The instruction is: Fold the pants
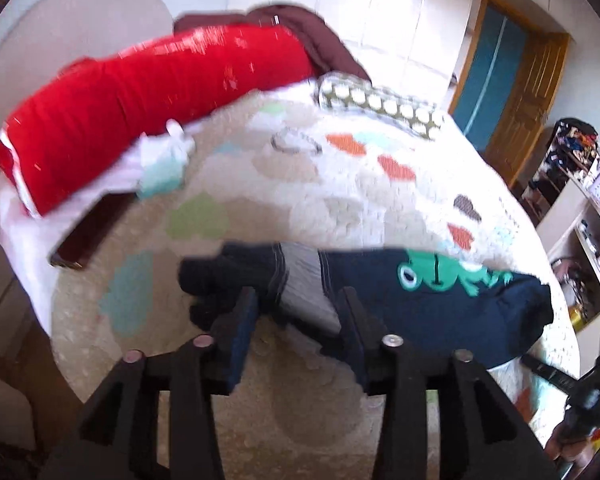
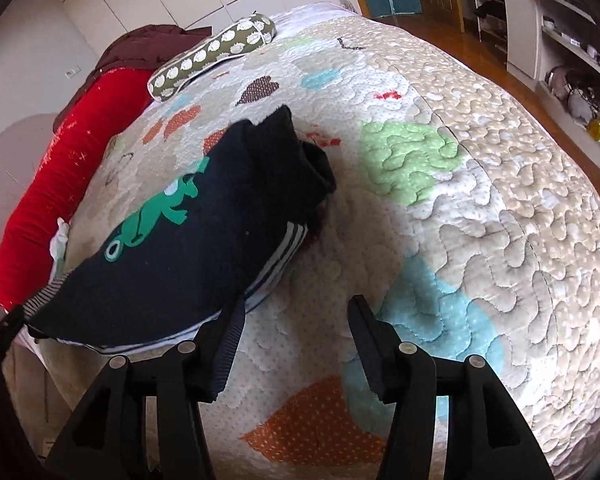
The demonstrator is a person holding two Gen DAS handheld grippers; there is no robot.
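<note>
Navy pants [image 1: 420, 304] with a green frog print [image 1: 440, 276] lie bunched on the quilted bed cover [image 1: 300, 184]. In the left wrist view my left gripper [image 1: 298, 312] is open, and the grey striped waistband [image 1: 304, 280] lies between and just beyond its tips; the pads do not press on it. In the right wrist view the same pants [image 2: 172, 272] lie left of centre, frog [image 2: 152, 220] facing up. My right gripper [image 2: 298, 308] stands open over bare quilt [image 2: 480, 200], its left finger [image 2: 228, 344] beside the pants' striped edge, with nothing between its fingers.
A long red bolster [image 1: 140, 108] and a brown garment [image 1: 300, 28] lie along the head of the bed, with a dotted pillow [image 1: 380, 100] beside them. A small white cloth [image 1: 168, 152] sits by the bolster. Shelves [image 2: 560, 20] and wooden floor lie beyond the bed's far edge.
</note>
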